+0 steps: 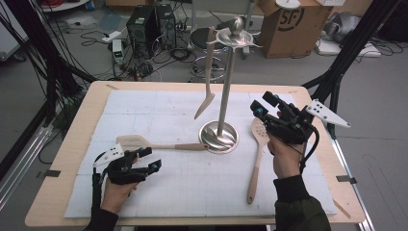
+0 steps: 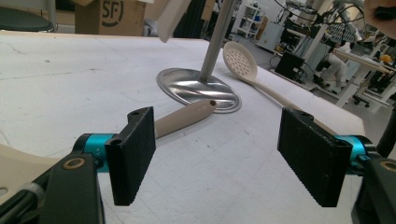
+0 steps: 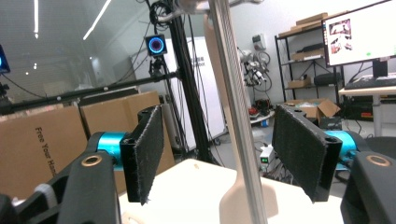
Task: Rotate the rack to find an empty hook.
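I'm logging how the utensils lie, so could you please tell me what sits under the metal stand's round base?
The white mat lies under the stand base. The spatula handle tip meets the rim; whether it goes underneath is hidden.

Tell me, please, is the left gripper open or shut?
Open: the left gripper shows its jaws wide apart, holding nothing.

- A cardboard box [image 1: 288,24] is sitting on the floor beyond your table.
- Black computer towers [image 1: 150,24] are standing there too, cables [image 1: 96,36] trailing around them.
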### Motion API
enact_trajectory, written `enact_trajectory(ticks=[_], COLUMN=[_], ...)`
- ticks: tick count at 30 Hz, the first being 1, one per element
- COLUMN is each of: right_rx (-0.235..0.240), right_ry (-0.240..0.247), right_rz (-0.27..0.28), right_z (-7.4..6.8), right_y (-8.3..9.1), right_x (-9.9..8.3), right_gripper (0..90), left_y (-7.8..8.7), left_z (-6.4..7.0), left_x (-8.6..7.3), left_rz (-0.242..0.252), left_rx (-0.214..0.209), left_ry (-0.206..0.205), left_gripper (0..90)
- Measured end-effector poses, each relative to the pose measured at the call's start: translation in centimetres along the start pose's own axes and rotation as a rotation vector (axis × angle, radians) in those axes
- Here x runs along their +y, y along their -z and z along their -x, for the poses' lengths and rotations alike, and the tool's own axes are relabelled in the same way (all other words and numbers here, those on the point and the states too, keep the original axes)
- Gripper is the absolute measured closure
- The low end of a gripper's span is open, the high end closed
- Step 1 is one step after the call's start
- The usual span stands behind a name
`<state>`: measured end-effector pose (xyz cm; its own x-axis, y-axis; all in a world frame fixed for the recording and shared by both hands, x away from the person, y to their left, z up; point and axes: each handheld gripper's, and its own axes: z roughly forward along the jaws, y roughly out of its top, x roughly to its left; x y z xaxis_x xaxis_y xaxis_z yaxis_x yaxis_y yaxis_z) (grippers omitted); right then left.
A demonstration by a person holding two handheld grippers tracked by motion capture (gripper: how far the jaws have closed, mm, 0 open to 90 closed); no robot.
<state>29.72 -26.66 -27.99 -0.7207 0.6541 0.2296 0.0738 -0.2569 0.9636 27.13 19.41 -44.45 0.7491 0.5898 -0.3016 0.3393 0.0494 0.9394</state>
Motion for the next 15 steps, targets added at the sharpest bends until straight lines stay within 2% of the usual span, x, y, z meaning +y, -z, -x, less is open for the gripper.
enact_trajectory(ticks=[5, 7, 11, 15], right_rx=[-0.003, -0.007, -0.013, -0.028], right_ry=[0.002, -0.013, -0.034, -0.031], right_rz=[-0.016, -0.019, -0.016, -0.007], right_z=[0.5, 0.9, 1.6, 1.9], right_y=[0.8, 1.2, 1.8, 2.4], right_x=[-1.1, -1.6, -2.2, -2.5], right_gripper=[33.0, 33.0, 33.0, 33.0], left_y=[0.0, 0.0, 0.0, 0.0], left_z=[0.0, 0.0, 0.0, 0.0], left_x=[0.0, 0.0, 0.0, 0.0], left_rz=[0.000, -0.001, -0.004, -0.001], left_rx=[-0.001, -0.001, -0.002, -0.002], left_ry=[0.001, 0.001, -0.001, 0.003], left_gripper=[28.4, 28.4, 28.4, 28.4])
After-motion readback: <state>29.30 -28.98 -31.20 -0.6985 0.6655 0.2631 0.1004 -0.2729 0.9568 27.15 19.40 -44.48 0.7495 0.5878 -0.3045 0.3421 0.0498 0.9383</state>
